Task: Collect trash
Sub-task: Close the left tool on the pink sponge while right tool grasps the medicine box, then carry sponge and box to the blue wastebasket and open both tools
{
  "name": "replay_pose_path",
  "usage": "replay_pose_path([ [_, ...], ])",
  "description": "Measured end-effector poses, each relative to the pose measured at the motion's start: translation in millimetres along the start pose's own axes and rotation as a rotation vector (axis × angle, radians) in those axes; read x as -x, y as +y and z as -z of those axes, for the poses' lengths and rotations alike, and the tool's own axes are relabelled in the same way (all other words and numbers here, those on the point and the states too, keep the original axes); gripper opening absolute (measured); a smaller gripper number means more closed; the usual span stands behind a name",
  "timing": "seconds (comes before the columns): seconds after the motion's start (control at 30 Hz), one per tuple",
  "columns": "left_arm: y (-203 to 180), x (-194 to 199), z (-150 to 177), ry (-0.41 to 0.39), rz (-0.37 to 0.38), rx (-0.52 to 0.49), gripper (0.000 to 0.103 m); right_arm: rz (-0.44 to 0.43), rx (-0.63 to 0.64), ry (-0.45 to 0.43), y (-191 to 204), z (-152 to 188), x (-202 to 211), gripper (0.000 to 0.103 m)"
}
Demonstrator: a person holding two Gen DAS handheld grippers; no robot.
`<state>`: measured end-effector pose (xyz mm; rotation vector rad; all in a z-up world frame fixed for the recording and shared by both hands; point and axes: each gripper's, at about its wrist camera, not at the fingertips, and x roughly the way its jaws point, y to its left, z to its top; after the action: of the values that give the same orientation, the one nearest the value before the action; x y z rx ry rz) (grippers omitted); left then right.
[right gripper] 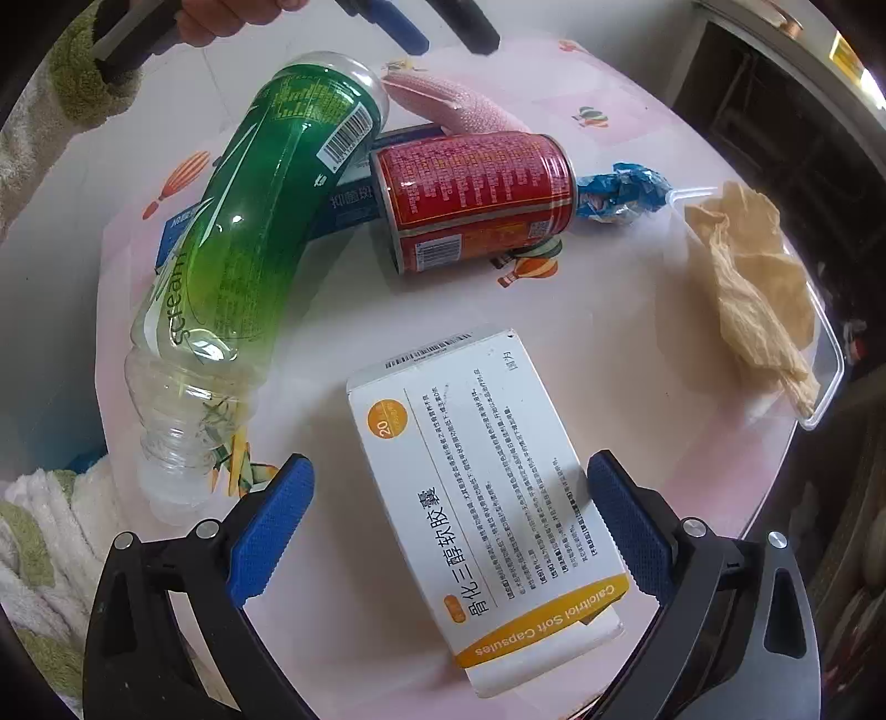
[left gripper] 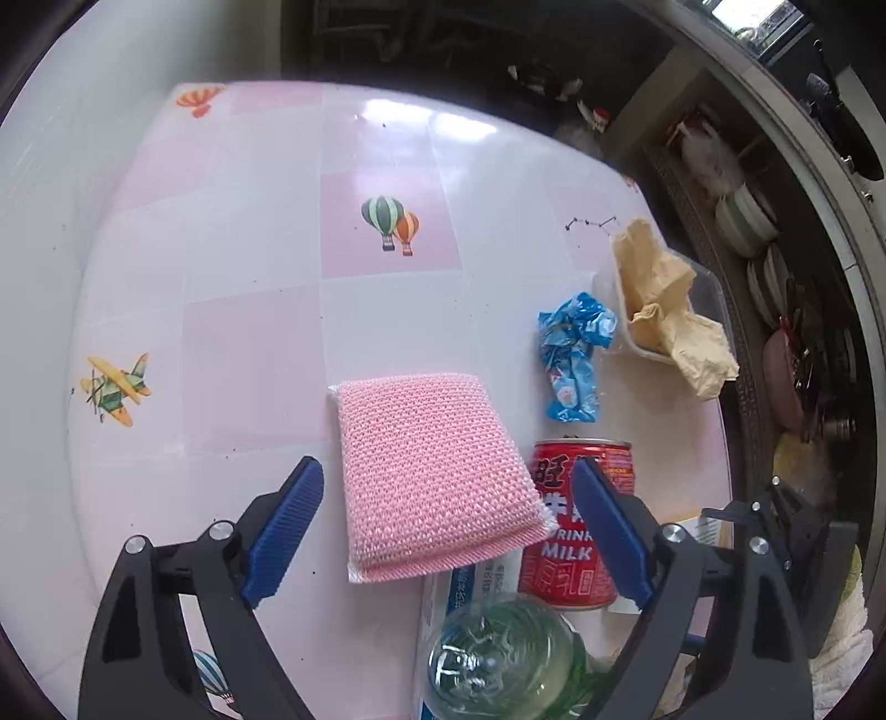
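Observation:
My left gripper [left gripper: 447, 465] hangs open over a pink mesh sponge [left gripper: 432, 471] on the table, its blue pads either side and clear of it. A red milk can [left gripper: 559, 576], a crumpled blue wrapper [left gripper: 573, 354] and a green plastic bottle [left gripper: 498, 659] lie to its right and below. My right gripper [right gripper: 451, 459] is open above a white and orange capsule box [right gripper: 482, 476] lying flat; the pads straddle it without pressing. The green bottle [right gripper: 266, 221], red can [right gripper: 476, 199], blue wrapper [right gripper: 626, 188] and sponge [right gripper: 459, 105] lie beyond it.
A clear plastic tray [left gripper: 709, 288] holding crumpled brown paper [left gripper: 664, 310] sits at the table's right edge. A blue and white box [right gripper: 349, 205] lies under the bottle and can. Shelves with dishes [left gripper: 747, 221] stand past the table. A hand [right gripper: 221, 16] shows at the top.

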<state>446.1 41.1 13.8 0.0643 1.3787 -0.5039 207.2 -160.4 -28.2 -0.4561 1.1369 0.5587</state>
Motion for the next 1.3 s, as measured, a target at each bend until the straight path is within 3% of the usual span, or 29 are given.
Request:
replay_pose_path([
  [0.2, 10.4, -37.6, -17.4, 0.149, -0.004, 0.061, 0.089, 0.017, -0.026, 0.006, -29.1, -11.3, -2.8, 0.095],
  [0.4, 8.2, -49.9, -16.3, 0.181, -0.017, 0.041, 0.089, 0.025, -0.024, 0.013, -42.2, -18.7, -16.5, 0.095],
  [0.77, 6.8, -44.2, -17.2, 0.126, -0.047, 0.018, 0.083, 0.051, 0.053, 0.02, -37.2, -17.0, -37.3, 0.093],
  [0.83, 7.3, -40.7, -16.6, 0.112, -0.039, 0.02, 0.082, 0.053, 0.06, 0.021, -38.1, -15.4, -39.1, 0.084],
  [1.3, 24.6, 4.8, -10.2, -0.044, 0.024, 0.091, 0.082, 0.108, 0.068, -0.02, -23.8, -9.7, -20.2, 0.077],
])
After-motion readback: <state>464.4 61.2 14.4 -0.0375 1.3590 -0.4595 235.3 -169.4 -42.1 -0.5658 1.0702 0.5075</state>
